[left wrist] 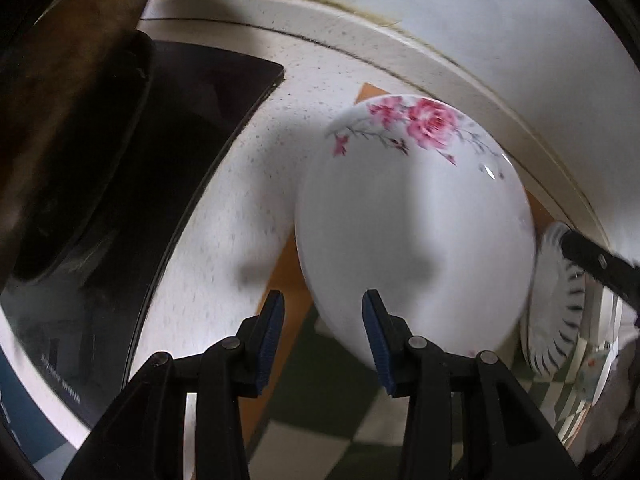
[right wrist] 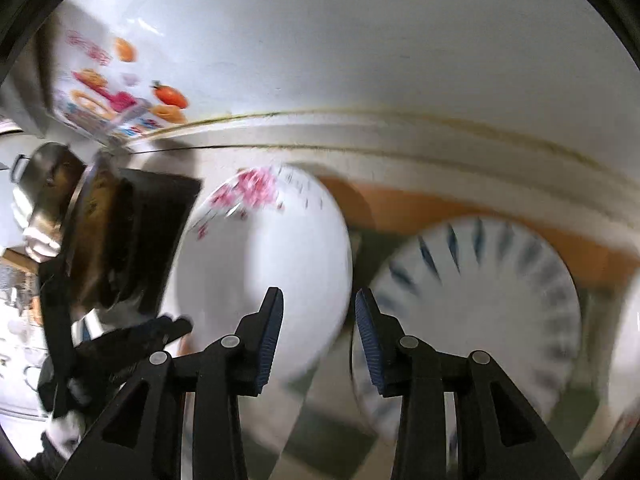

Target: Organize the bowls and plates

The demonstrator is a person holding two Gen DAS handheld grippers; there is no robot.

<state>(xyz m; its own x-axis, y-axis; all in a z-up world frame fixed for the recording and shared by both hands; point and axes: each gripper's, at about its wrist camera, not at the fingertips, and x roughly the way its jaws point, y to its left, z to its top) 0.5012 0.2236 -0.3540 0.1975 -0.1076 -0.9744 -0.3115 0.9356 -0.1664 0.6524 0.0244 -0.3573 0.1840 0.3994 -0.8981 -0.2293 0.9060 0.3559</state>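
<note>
my left tongs (left wrist: 323, 300) are spread apart and grip nothing; the rose-printed plate (left wrist: 416, 224) lies just ahead of them, its near rim by the right-hand pad, on a checked mat (left wrist: 320, 412) over the speckled counter (left wrist: 240, 184). my right tongs (right wrist: 319, 300) are released too, hovering with that plate ahead to their left and the blue-striped plate (right wrist: 480, 292) ahead to their right, both blurred. a black cooktop (left wrist: 132, 208) sits off to the left of my left tongs

Both claws: black plastic arms w/ silver rivets, ribbed blue pads (left wrist: 272, 340).
</note>
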